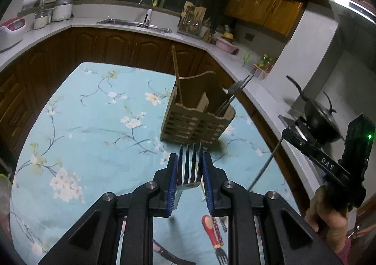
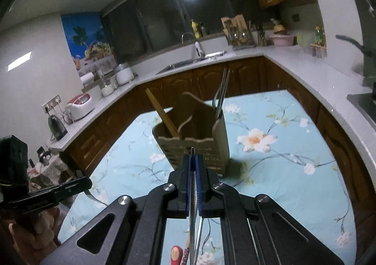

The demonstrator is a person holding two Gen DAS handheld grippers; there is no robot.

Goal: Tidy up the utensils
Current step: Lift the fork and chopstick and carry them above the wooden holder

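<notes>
The transfer step appears to be in hand: a silver metal fork [image 1: 189, 166] is clamped head-up between the blue pads of the left gripper [image 1: 189, 168], while a thin silver metal utensil [image 2: 193, 185], seen edge-on, is pinched in the closed right gripper [image 2: 193, 171]. The slatted beige wooden utensil holder [image 1: 197, 121], already loaded with chopsticks and forks, stands just ahead of both sets of fingers, so inversion and lowering into a compartment is judged necessary next. A light-blue floral tablecloth [image 1: 94, 124] is spread beneath, bordered by white kitchen counters [image 2: 305, 70].
</notes>
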